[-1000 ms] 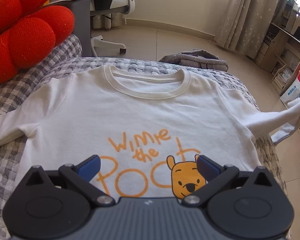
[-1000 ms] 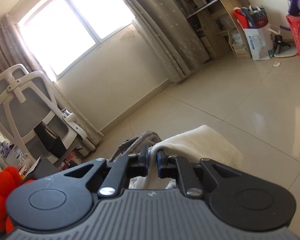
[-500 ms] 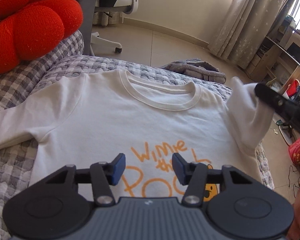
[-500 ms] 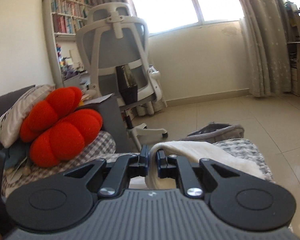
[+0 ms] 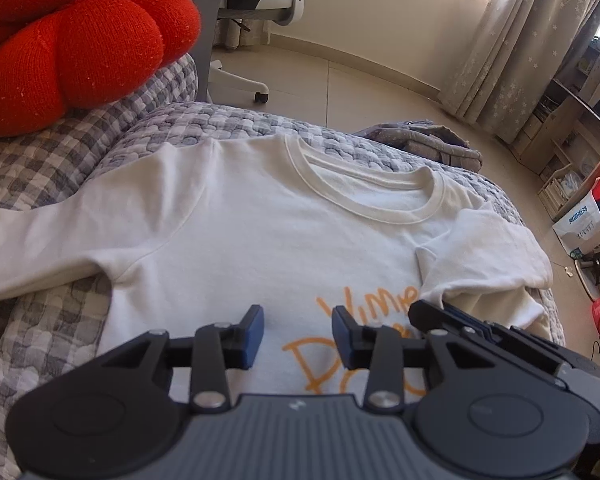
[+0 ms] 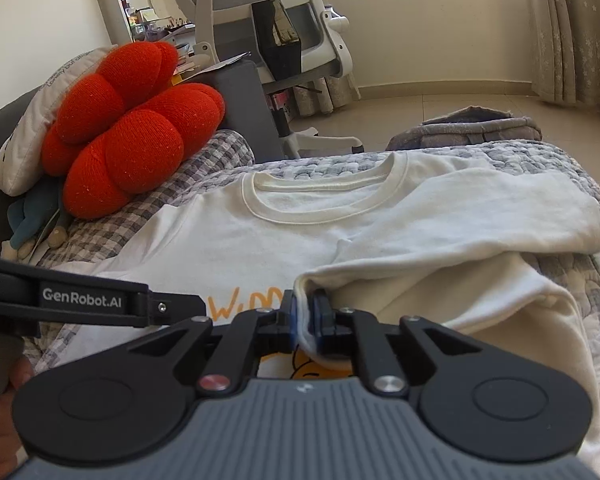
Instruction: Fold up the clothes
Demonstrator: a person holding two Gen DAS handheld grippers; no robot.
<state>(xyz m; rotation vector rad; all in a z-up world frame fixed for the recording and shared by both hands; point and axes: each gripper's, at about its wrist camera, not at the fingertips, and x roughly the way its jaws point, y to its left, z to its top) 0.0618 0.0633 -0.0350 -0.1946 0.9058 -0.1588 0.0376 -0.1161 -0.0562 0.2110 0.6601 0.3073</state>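
A white sweatshirt (image 5: 240, 240) with orange lettering lies face up on a checked quilt (image 5: 40, 340). Its right sleeve (image 6: 460, 220) is folded inward over the chest. My right gripper (image 6: 306, 316) has the sleeve cuff (image 6: 312, 344) pinched between its blue pads, low over the print, and its jaws are opening. The left gripper (image 5: 298, 334) hovers over the shirt's lower chest beside the lettering. Its jaws are closing with nothing between them. The other sleeve (image 5: 20, 248) lies spread out to the left.
A red knot cushion (image 5: 72, 52) sits at the back left of the quilt. Beyond the shirt are a white office chair (image 6: 280, 20) and a grey pile of clothes (image 6: 480, 128) on the tiled floor. Shelves and bags (image 5: 580, 220) stand at the right.
The right gripper swung in from the right side and came down over the chest, laying the sleeve across the shirt. The left gripper's jaws narrowed and it drifted left over the shirt.
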